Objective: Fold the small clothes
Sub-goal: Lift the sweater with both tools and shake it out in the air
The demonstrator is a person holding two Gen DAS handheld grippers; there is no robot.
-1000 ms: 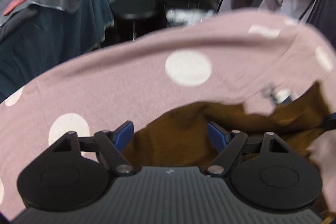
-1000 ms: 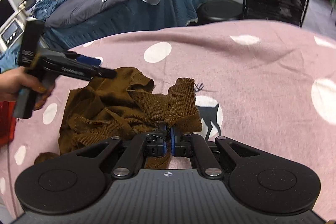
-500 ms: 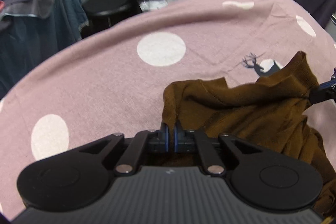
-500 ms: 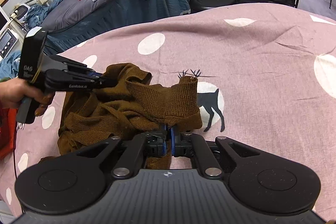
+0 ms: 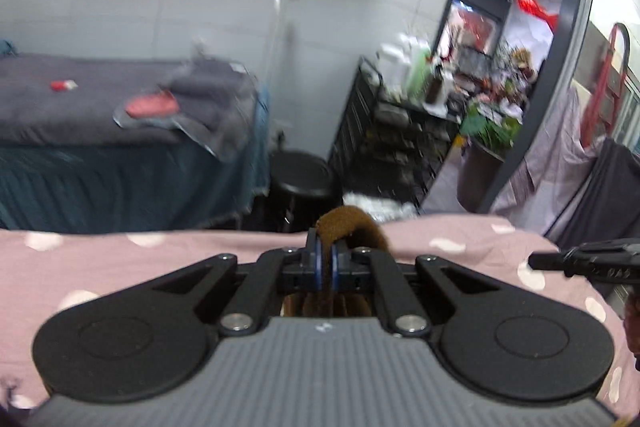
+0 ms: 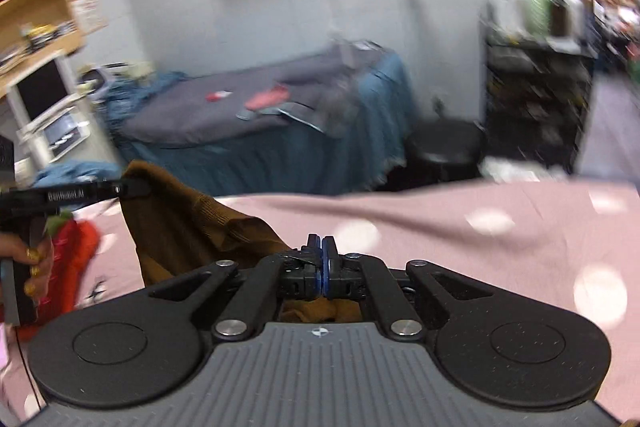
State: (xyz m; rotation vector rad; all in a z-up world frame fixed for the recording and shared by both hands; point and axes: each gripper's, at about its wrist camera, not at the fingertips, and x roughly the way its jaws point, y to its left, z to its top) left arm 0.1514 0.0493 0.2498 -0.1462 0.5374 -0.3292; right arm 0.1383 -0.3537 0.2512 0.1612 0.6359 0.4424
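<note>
A brown knit garment (image 6: 188, 227) hangs lifted above the pink dotted bedspread (image 6: 460, 223). My left gripper (image 5: 325, 259) is shut on a fold of the brown garment (image 5: 346, 223), which bulges over its fingertips. It also shows in the right wrist view (image 6: 132, 188), pinching the garment's upper corner. My right gripper (image 6: 321, 255) is shut on the garment's other edge, and cloth shows under its jaws. The right gripper also shows at the right edge of the left wrist view (image 5: 536, 261). Most of the garment is hidden below both grippers.
The pink bedspread (image 5: 120, 267) has white dots. Behind it stand a blue-skirted bed with grey covers (image 6: 260, 115), a black round stool (image 5: 302, 175) and a black shelf rack (image 5: 400, 143). A red object (image 6: 76, 247) lies at the left.
Both grippers have risen and tilted up, lifting the brown garment off the bedspread. The left gripper shut on it a second ago. The views now look across the room.
</note>
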